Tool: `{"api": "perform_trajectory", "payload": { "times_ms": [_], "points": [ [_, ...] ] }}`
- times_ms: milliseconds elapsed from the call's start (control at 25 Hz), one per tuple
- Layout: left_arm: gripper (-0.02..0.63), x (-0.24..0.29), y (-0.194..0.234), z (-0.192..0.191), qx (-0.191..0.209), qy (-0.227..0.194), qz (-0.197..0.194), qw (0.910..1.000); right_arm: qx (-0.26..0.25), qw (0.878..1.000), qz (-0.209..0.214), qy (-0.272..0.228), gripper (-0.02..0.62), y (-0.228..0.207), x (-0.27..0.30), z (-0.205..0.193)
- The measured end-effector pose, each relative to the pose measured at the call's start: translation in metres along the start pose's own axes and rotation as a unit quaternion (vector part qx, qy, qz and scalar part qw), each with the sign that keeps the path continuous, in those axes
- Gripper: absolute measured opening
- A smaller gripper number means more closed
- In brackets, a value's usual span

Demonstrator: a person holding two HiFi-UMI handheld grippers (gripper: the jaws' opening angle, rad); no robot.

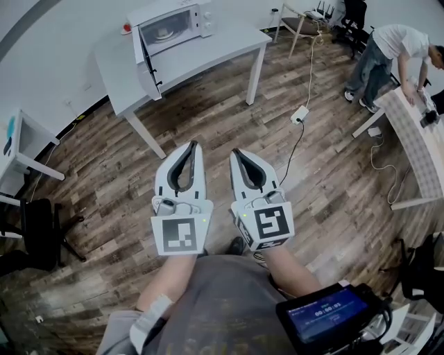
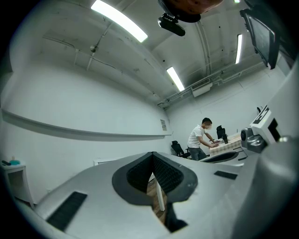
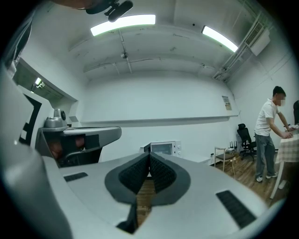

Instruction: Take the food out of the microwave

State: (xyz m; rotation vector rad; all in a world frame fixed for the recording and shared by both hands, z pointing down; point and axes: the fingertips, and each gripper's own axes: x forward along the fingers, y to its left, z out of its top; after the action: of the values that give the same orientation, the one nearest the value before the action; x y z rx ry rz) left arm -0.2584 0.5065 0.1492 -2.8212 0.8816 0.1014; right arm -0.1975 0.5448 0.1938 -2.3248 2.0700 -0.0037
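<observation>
A pale table point(image 1: 208, 52) stands on a wood-plank floor, well apart from the person. On it sits a white microwave point(image 1: 166, 10), its door point(image 1: 147, 66) swung open. Low in the head view, the left gripper point(image 1: 193, 144) and right gripper point(image 1: 235, 152) are side by side, each with its fingers pressed together on nothing. Inside the microwave lies the food point(image 1: 164, 31), a small pale round shape, perhaps on a dish. It probably handles stiff, light and slick, and is best pinched at its near rim and kept level.
</observation>
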Motion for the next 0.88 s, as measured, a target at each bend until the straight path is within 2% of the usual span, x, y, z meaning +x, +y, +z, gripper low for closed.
{"api": "perform_trajectory", "payload": {
  "times_ms": [400, 680, 880],
  "points": [
    [0.008, 0.018, -0.013, -0.019, -0.007, 0.02, 0.018, 0.9996, 0.003, 1.0, 0.017, 0.019, 0.002, -0.026, 0.005, -0.017],
    [0.008, 0.055, 0.001, -0.031, -0.006, 0.02, 0.022, 0.9995, 0.006, 1.0, 0.02, 0.023, 0.003, -0.048, 0.042, -0.022],
    [0.008, 0.101, 0.025, -0.05, -0.018, 0.03, 0.023, 0.9991, 0.002, 0.999, 0.018, 0.027, 0.002, -0.067, 0.091, -0.027]
  ]
}}
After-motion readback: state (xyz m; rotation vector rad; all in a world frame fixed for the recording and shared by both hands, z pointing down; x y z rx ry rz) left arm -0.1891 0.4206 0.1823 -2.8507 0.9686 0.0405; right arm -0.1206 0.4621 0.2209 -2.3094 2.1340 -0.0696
